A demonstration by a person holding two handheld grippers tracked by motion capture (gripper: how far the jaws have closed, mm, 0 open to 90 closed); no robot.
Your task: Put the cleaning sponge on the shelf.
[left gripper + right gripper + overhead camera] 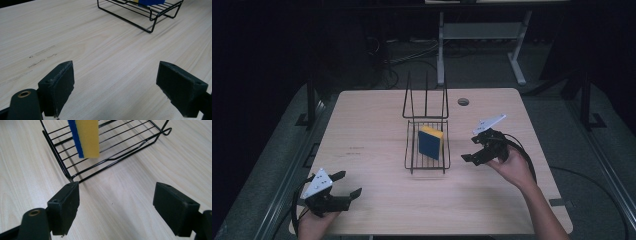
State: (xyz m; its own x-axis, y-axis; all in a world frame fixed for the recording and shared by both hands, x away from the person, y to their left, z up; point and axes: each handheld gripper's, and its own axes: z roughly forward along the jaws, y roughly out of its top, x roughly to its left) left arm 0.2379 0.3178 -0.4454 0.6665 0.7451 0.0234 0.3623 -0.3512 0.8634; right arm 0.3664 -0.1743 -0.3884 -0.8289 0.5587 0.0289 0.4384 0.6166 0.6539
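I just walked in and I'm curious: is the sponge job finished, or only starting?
It looks nearly done, or else about to start. The sponge stands on edge in the wire rack. Nothing is in hand: the right gripper hangs open just beside the rack, and the left gripper waits open near the table edge. I can't tell what is left.

bare table (372, 150) L & R of wire rack (427, 159), upright prongs (426, 97) block rear approach, sponge (431, 142) inside

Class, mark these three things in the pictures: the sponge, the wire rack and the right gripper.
sponge (87, 137), right gripper view, on its yellow face.
wire rack (426, 95), high view, on its upright back wires.
right gripper (473, 148), high view, midway between its open jaws.
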